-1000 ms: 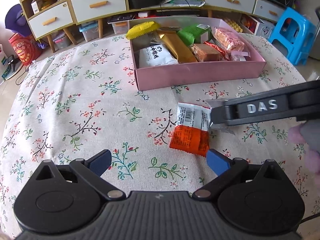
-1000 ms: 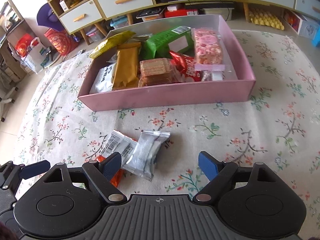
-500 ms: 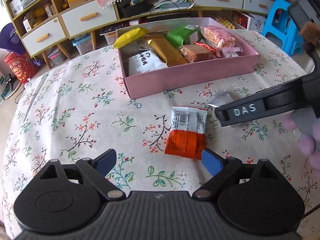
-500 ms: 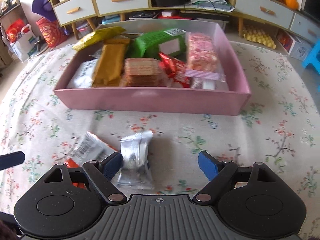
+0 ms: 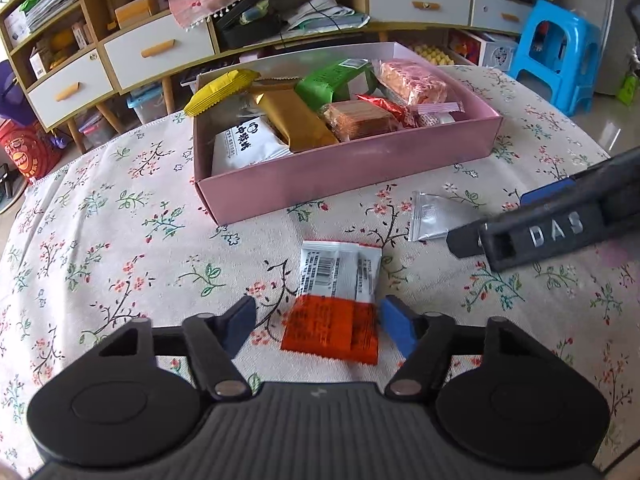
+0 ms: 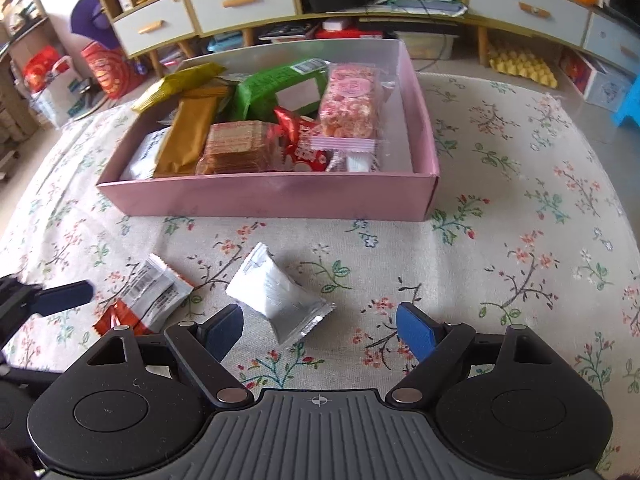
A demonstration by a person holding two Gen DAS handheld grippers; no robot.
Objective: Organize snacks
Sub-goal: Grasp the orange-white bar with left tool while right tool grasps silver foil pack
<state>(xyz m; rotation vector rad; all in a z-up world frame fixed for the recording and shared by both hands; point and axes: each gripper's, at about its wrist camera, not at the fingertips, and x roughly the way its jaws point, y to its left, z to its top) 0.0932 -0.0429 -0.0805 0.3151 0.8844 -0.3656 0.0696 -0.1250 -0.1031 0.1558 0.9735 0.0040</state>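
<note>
An orange and white snack packet (image 5: 336,300) lies flat on the floral cloth between the fingers of my left gripper (image 5: 318,320). The jaws are closing; the right pad is almost at the packet's edge and the left pad stands clear. A silver packet (image 6: 280,296) lies between the wide-open fingers of my right gripper (image 6: 320,328), nearer the left finger, untouched. The right wrist view also shows the orange packet (image 6: 148,296) with a left-gripper fingertip (image 6: 60,298) beside it. Behind both stands the pink box (image 5: 344,176), holding several snacks.
The pink box's front wall (image 6: 264,196) rises just beyond the packets. The right gripper's arm (image 5: 540,232) reaches in from the right over the silver packet (image 5: 432,216). A blue stool (image 5: 560,52) and a drawer cabinet (image 5: 160,48) stand past the table's far edge.
The left jaws have narrowed around the orange packet, which now lies between them. The right gripper has shifted so that the silver packet lies between its fingers instead of by the left one.
</note>
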